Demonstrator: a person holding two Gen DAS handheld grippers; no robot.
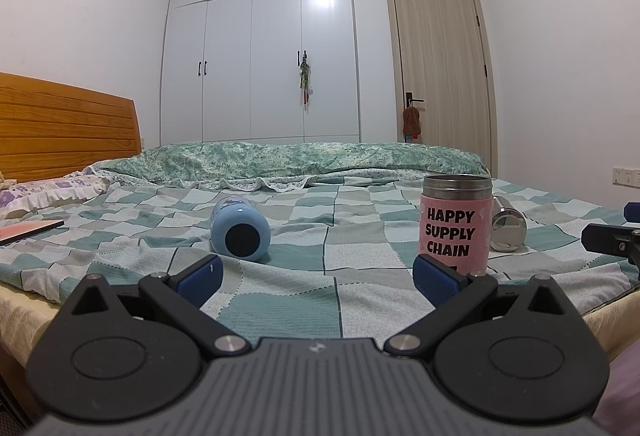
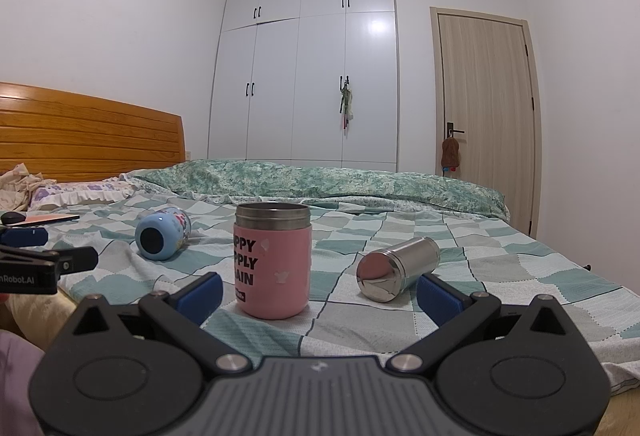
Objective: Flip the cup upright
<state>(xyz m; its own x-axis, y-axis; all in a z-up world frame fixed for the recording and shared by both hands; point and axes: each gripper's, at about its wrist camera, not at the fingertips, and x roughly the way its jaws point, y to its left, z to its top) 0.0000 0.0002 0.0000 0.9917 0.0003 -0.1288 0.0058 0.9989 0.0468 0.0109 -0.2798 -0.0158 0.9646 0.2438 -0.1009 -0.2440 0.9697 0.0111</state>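
I hold both grippers low at the near edge of the bed (image 1: 360, 244), which is covered with a checked green and white sheet; my left gripper (image 1: 316, 272) has its blue pads wide apart and holds nothing; my right gripper (image 2: 320, 290) is also spread wide and holds nothing. The pink cup (image 2: 273, 260), with black letters and a steel rim, stands upright on the sheet, its open mouth on top; in the right wrist view it is between the two fingers but further out, not touching them. The blue cup (image 1: 240, 230) lies on its side, its dark round base toward me, well apart from the pink one and to its left. The steel cup (image 2: 396, 268) lies on its side too, its shiny base toward me, near the right pad (image 2: 440, 294) of my right gripper; I cannot tell if they touch. Behind the bed I see a white wardrobe (image 1: 260, 48), a wooden door (image 1: 444, 68) and a wooden headboard (image 1: 64, 128).
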